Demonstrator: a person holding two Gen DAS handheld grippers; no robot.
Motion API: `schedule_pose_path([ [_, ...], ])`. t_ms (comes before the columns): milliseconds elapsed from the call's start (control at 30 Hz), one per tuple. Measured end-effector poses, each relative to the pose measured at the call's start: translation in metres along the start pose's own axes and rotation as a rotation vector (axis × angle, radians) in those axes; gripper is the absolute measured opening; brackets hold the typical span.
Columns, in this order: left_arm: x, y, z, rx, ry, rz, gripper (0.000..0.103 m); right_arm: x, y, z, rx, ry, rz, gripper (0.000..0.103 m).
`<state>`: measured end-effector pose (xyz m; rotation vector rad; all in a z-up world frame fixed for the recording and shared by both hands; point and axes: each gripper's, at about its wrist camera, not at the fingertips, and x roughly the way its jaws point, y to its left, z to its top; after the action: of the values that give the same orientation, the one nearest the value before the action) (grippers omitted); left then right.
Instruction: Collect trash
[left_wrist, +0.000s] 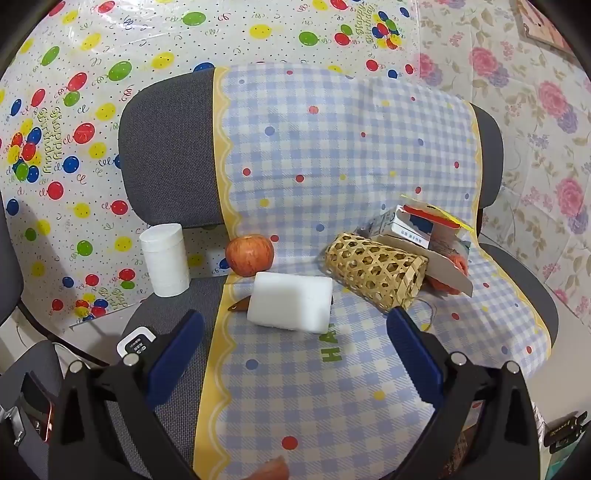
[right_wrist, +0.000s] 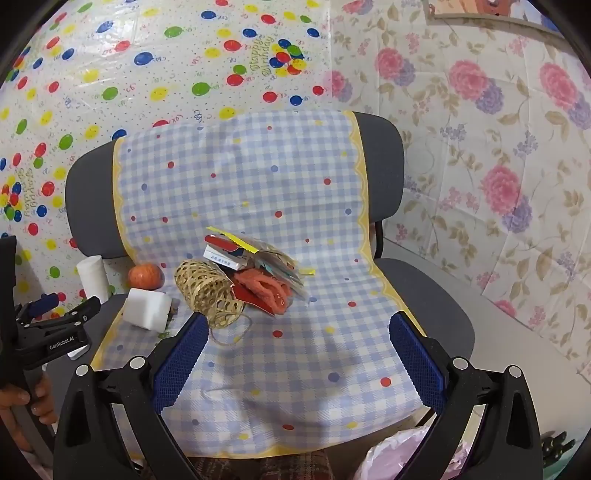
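Note:
On a chair seat covered with a checked cloth (left_wrist: 332, 166) lie a white foam block (left_wrist: 290, 304), a red apple (left_wrist: 250, 255), a woven bamboo tube (left_wrist: 375, 271) on its side, and a pile of packets, a small box and orange fabric (left_wrist: 424, 232). My left gripper (left_wrist: 295, 347) is open and empty, just in front of the foam block. My right gripper (right_wrist: 297, 354) is open and empty over the seat's front, short of the bamboo tube (right_wrist: 207, 291) and the pile (right_wrist: 258, 273). The left gripper also shows in the right wrist view (right_wrist: 62, 306).
A white cylindrical container (left_wrist: 165, 260) stands at the seat's left rear. A combination lock (left_wrist: 135, 343) lies on the left of the seat. A thin brown object (left_wrist: 240, 305) pokes from under the foam block. A pink plastic bag (right_wrist: 402, 456) sits below the seat's front edge.

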<state>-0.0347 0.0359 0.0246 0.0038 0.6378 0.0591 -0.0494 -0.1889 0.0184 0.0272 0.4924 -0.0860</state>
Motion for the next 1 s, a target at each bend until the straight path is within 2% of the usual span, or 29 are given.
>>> schedule_pose_path([
  [1000, 0.0000, 0.0001, 0.0001, -0.001, 0.000, -0.001, 0.096, -0.0003, 0.0006, -0.0004, -0.005, -0.006, -0.003, 0.097],
])
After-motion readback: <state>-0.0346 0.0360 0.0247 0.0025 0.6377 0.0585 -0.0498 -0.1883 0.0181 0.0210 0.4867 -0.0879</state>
